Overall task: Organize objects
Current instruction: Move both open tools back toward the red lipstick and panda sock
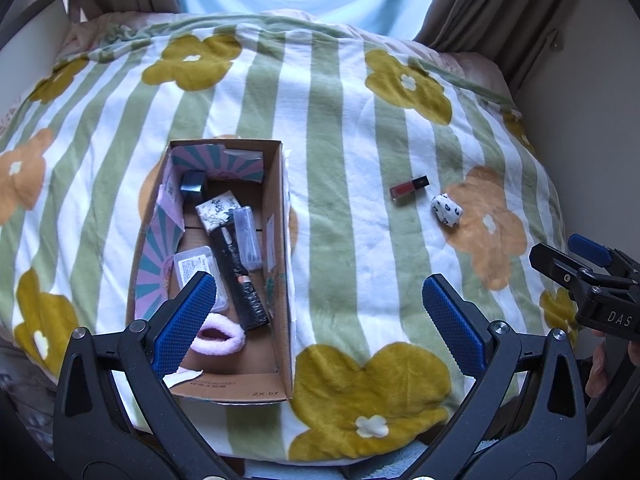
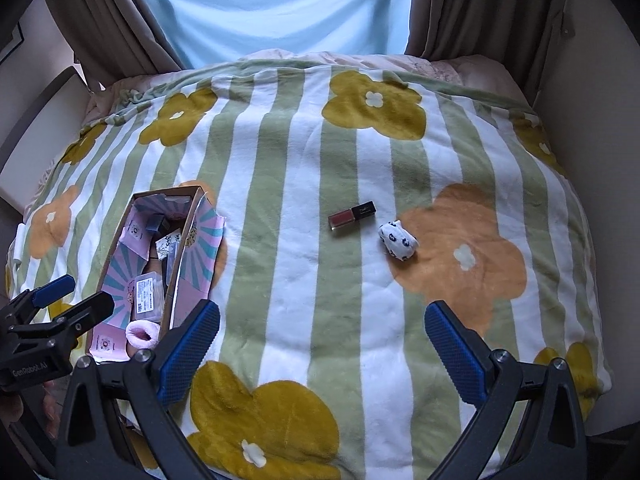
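Cardboard makes up the open box (image 1: 282, 216) lying on the striped, flower-printed blanket (image 1: 352, 240), toward its left side. Inside it sit a pink fluffy item (image 1: 218, 338), a clear plastic case (image 1: 196, 270), a long black package (image 1: 240, 280) and a black-and-white patterned packet (image 1: 218, 210) (other small things there are hard to identify). Well apart to the right, a red lipstick (image 2: 352, 216) lies on the blanket with a small white spotted bundle (image 2: 400, 243) just beside it. Both tongs hover above the bedding with jaws spread wide and holding nothing: the left gripper (image 1: 318, 320) near the box, the right gripper (image 2: 322, 344) short of the lipstick.
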`<action>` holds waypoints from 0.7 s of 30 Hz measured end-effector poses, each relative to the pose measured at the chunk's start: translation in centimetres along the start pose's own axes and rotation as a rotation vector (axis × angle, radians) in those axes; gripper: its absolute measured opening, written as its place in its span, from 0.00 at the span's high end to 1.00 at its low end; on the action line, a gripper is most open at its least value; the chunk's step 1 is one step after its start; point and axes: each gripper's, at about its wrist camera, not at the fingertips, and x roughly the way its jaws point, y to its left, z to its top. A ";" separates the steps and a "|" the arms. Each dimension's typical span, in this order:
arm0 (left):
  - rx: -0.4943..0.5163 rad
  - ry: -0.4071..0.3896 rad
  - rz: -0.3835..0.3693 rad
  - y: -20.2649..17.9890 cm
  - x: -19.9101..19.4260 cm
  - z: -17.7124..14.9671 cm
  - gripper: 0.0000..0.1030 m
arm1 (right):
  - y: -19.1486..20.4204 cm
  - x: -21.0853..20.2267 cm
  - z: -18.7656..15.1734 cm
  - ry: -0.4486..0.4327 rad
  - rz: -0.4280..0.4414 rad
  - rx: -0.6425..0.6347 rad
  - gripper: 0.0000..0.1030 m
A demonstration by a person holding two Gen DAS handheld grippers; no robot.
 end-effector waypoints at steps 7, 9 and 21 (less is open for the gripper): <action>0.033 0.003 -0.018 -1.1 0.7 1.1 0.00 | -1.1 -0.3 0.2 -0.015 -0.014 0.023 0.01; 0.046 0.005 -0.022 -1.6 1.0 1.7 0.00 | -1.6 -0.3 0.4 -0.019 -0.020 0.028 0.01; 0.152 0.038 -0.073 -6.7 6.3 5.8 0.01 | -5.4 2.3 1.5 -0.036 -0.060 0.059 0.01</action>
